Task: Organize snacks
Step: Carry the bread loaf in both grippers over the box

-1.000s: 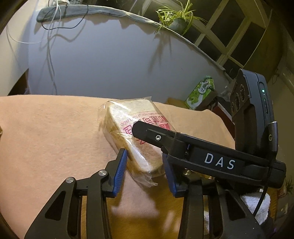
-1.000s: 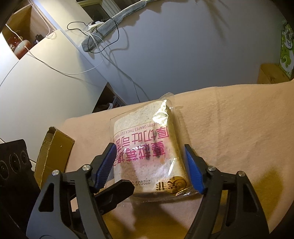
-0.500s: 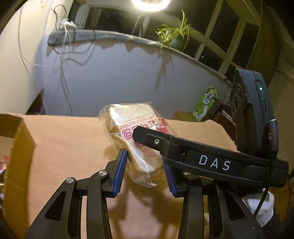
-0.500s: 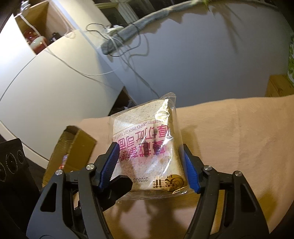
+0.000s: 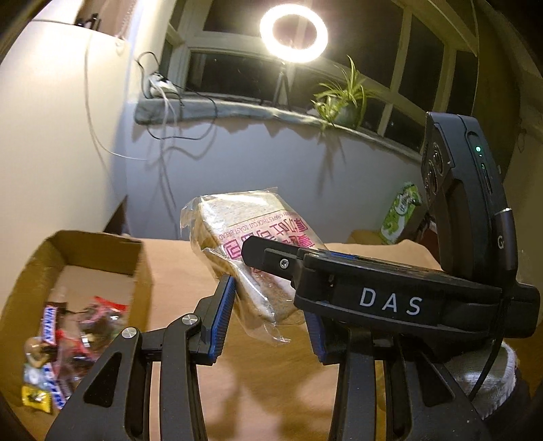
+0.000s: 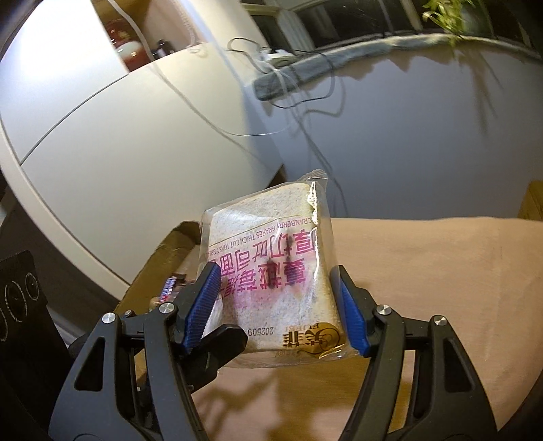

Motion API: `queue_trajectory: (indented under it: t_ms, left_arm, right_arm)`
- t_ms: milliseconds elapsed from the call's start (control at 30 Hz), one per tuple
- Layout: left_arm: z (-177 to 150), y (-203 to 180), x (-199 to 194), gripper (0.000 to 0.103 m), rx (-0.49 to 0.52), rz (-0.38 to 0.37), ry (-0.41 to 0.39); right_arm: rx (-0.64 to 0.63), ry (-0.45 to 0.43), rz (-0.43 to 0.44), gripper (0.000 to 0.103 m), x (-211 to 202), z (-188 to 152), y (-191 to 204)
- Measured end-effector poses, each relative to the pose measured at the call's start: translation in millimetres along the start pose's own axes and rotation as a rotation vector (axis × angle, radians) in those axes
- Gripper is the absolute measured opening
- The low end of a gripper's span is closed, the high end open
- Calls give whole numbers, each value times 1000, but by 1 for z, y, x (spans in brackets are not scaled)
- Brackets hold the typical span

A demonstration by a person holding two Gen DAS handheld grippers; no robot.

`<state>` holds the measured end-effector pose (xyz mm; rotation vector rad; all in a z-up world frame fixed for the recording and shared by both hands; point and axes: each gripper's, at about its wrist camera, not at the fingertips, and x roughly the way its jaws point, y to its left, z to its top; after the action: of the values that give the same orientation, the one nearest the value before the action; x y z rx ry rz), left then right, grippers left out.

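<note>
A clear-wrapped pack of toast bread (image 6: 271, 271) with pink print is held in the air above the tan cloth (image 6: 441, 288). My right gripper (image 6: 276, 305) is shut on its two long sides. My left gripper (image 5: 268, 315) is shut on the same pack (image 5: 244, 244) from the side, and the right gripper's black body crosses that view. An open cardboard box (image 5: 78, 251) stands at the left, holding several wrapped candy bars (image 5: 54, 342). The box edge (image 6: 163, 251) shows behind the right gripper's left finger.
A green carton (image 5: 400, 213) stands at the far right past the cloth edge. A grey wall with hanging cables (image 5: 166, 142), a potted plant (image 5: 339, 101) and a ring light (image 5: 293, 32) lie behind. A white cabinet (image 6: 101, 152) is at the left.
Both grippers closed on the bread pack, lifted it off the cloth and carried it left. The cardboard box with candy bars came into view.
</note>
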<state>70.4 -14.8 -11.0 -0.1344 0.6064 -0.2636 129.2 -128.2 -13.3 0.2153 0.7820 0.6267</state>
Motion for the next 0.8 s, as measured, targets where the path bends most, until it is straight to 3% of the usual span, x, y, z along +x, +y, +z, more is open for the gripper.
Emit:
queue_trajectory:
  t_ms: [233,800]
  left_arm:
    - [-3,20,-20,38,4,34,-37]
    - [-6,96,-58,38,-98,91,-75]
  right_arm:
    - [-47,2,25,69,7,2,33]
    - [-156,72,81,69,59,6,113]
